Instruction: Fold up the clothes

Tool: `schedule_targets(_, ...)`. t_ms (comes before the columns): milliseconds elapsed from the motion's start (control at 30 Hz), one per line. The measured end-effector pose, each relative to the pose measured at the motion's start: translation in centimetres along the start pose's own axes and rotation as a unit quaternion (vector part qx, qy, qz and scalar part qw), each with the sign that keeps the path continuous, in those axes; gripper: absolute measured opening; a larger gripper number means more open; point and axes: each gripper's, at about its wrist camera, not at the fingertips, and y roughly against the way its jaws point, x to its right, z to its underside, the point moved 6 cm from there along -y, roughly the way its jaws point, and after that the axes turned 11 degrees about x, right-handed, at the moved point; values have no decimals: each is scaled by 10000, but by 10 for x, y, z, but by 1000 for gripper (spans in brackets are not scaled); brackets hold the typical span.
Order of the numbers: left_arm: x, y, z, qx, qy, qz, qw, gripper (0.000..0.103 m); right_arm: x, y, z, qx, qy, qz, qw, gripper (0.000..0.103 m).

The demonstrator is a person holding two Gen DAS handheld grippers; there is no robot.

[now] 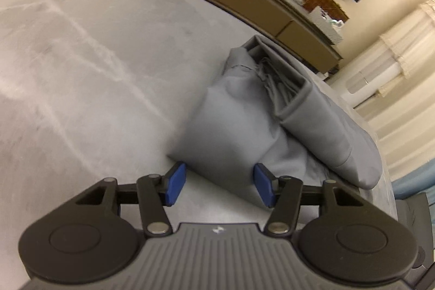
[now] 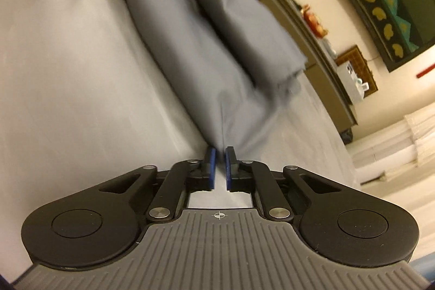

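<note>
Grey table (image 1: 81, 59), trousers (image 2: 217, 99) between jaws.

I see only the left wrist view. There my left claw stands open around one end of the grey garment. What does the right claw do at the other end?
Observer: The right claw is closed to a narrow slit, with the edge of the grey garment between its tips.
Operator: How does the garment lie, seen from that side?
Observer: It runs away from the claw as a long strip. An upper layer is folded over it and ends short of the claw.
</note>
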Motion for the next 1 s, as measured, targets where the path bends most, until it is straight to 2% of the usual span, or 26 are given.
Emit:
schedule_targets(67, 12, 13, -3, 131, -418, -48, 9990, 53, 9, 21, -4, 146, 13, -94, 9998, 12)
schedule_targets(100, 30, 21, -3, 273, -848, 120, 9960, 53, 16, 32, -17, 455, -53, 22, 9989, 28)
schedule_targets(133, 49, 29, -2, 422, -1294, 311, 9902, 53, 22, 43, -29, 763, -118, 139, 9969, 46)
schedule_targets(200, 90, 30, 8, 505, -2090, 861, 9728, 55, 32, 59, -55, 1339, -178, 328, 9903, 63)
schedule_targets(233, 107, 23, 12, 465, -2428, 977, 9640, 53, 29, 51, -70, 1488, -31, 339, 9883, 70)
schedule_targets(300, 127, 5, 23, 475, -2918, 1006, 9500, 51, 17, 22, -93, 1529, 389, 326, 9869, 75)
schedule_targets(367, 123, -13, 30, 364, -2961, 928, 9499, 49, 6, -19, -103, 1314, 831, 239, 9876, 74)
schedule_targets(400, 121, -23, 33, 299, -2969, 886, 9503, 42, 1, -40, -108, 1205, 1051, 195, 9869, 68)
schedule_targets(467, 112, -25, 37, 230, -2832, 894, 9546, 39, -3, -74, -110, 862, 1239, 93, 9885, 40)
schedule_targets(500, 111, -27, 35, 203, -2736, 931, 9571, 39, -1, -85, -111, 730, 1202, 40, 9901, 20)
schedule_targets(533, 109, -30, 33, 175, -2640, 969, 9595, 39, 4, -85, -115, 739, 1044, 26, 9918, 11)
schedule_targets(633, 106, -30, 31, 126, -2518, 954, 9630, 39, 16, -51, -137, 1040, 510, 95, 9932, 7)
schedule_targets(767, 100, -23, 27, 81, -2376, 937, 9668, 36, -29, 9, -144, 1171, 628, -100, 9911, 6)
schedule_targets(867, 96, -22, 22, 37, -2218, 905, 9709, 29, -77, 7, -122, 947, 701, -277, 9927, 7)
schedule_targets(933, 93, -22, 20, 57, -2080, 870, 9742, 28, -94, 5, -116, 941, 768, -79, 9926, 7)
schedule_targets(1000, 92, -21, 21, 155, -2142, 739, 9739, 27, -92, 11, -126, 1045, 610, -14, 9926, 6)
